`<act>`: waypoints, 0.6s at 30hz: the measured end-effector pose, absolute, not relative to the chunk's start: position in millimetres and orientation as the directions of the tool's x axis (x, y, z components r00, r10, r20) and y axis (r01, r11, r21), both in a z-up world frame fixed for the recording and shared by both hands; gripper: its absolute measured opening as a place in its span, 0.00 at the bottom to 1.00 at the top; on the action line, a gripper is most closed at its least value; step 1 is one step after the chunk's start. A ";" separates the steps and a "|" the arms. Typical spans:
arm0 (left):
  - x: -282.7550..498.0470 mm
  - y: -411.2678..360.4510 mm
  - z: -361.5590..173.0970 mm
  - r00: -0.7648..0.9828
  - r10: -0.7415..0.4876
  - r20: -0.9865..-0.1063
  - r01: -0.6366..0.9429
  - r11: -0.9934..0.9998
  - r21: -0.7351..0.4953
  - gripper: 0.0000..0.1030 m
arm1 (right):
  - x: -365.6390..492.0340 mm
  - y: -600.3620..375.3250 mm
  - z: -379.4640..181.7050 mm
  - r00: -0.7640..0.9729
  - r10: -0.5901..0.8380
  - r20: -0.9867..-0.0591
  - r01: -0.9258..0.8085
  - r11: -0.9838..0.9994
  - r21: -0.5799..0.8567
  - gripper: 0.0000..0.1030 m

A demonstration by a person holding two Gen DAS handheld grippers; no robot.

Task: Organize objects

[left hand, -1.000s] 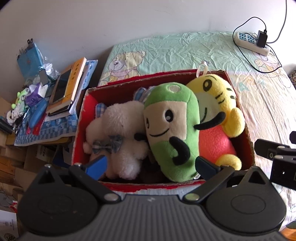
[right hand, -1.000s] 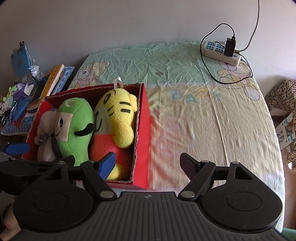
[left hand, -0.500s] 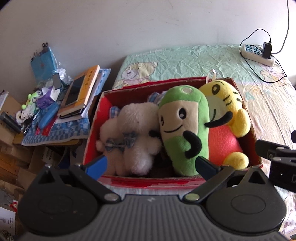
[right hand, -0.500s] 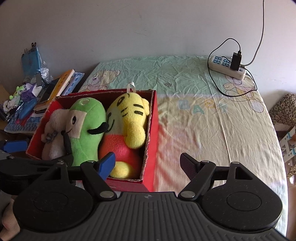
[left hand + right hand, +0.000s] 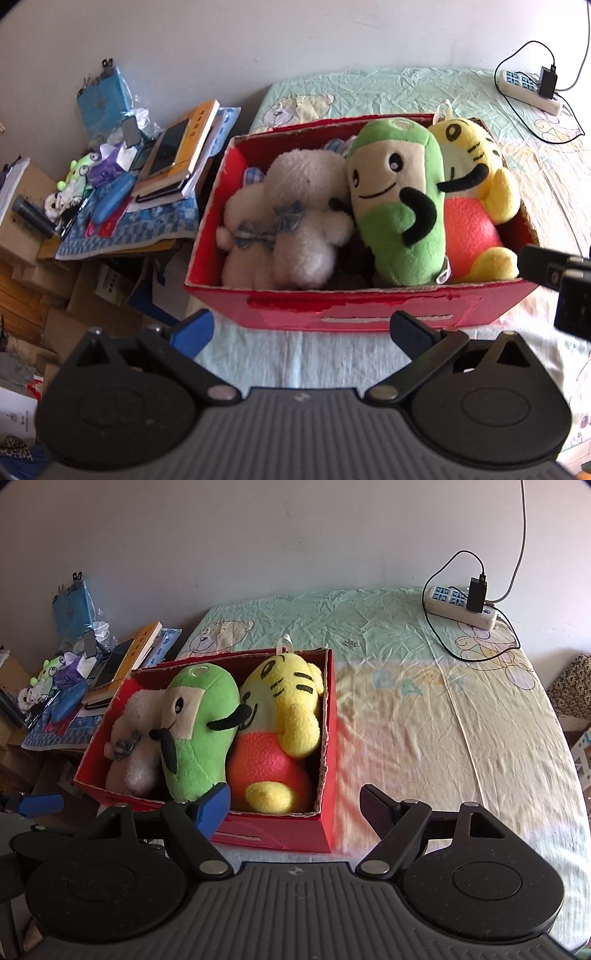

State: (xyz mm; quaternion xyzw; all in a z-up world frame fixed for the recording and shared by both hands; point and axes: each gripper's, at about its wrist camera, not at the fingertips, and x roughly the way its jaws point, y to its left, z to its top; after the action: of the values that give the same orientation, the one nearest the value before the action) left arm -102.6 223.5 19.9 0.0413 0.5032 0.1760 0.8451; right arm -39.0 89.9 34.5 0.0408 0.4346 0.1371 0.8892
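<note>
- Bed (image 5: 424,709) with a wrinkled pale-green, bear-print sheet, against a white wall; power strip (image 5: 460,605) near the far right corner.
- Crowded side table (image 5: 125,229) left of the bed: books, phone, small toys.
- Red box (image 5: 354,310) on the bed's left side, packed with a white plush (image 5: 291,221), a green plush (image 5: 399,206) and a yellow plush (image 5: 476,192), side by side.
- Left gripper (image 5: 301,328) spread wide, empty, just short of the box's near wall.
- Right gripper (image 5: 295,805) spread wide, empty, at the box's right corner.
- Pulled back from a second ago: box now farther off, more sheet in front.
</note>
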 end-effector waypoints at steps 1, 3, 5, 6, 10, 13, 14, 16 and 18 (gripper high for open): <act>-102.4 226.3 19.3 0.434 0.327 -0.839 -0.246 0.939 0.239 0.99 | -38.6 92.0 34.4 0.589 0.272 -0.761 -0.192 0.962 0.196 0.77; -101.0 233.9 19.1 0.435 0.298 -0.850 -0.226 0.950 0.217 0.99 | -38.6 97.4 32.5 0.585 0.265 -0.766 -0.167 0.964 0.206 0.77; -102.9 241.0 21.7 0.449 0.278 -0.849 -0.212 0.956 0.201 0.99 | -39.4 106.2 30.1 0.586 0.247 -0.772 -0.158 0.969 0.191 0.77; -103.6 244.4 22.5 0.461 0.275 -0.844 -0.204 0.958 0.201 0.99 | -40.3 110.1 29.5 0.592 0.235 -0.771 -0.152 0.972 0.180 0.77; -104.2 257.3 22.5 0.497 0.259 -0.828 -0.173 0.965 0.198 0.99 | -44.2 119.1 29.4 0.614 0.199 -0.764 -0.115 0.980 0.162 0.77; -100.4 263.9 22.5 0.508 0.250 -0.824 -0.155 0.968 0.198 0.99 | -45.8 120.2 29.2 0.622 0.155 -0.767 -0.078 0.988 0.136 0.77; -98.7 264.2 21.9 0.504 0.247 -0.828 -0.151 0.969 0.197 0.99 | -45.5 119.5 29.4 0.618 0.151 -0.771 -0.072 0.988 0.135 0.77; -95.7 266.4 21.5 0.504 0.226 -0.834 -0.139 0.974 0.180 0.99 | -45.7 118.3 30.0 0.618 0.143 -0.773 -0.061 0.989 0.134 0.77; -92.7 265.4 20.1 0.507 0.221 -0.833 -0.133 0.975 0.177 0.99 | -45.1 117.2 29.8 0.624 0.119 -0.772 -0.052 0.992 0.111 0.77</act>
State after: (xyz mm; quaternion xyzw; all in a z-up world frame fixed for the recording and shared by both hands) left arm -92.7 265.4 20.1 0.0449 0.4861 0.1021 0.8668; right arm -45.1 117.2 29.8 0.0386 0.4310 0.0476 0.9003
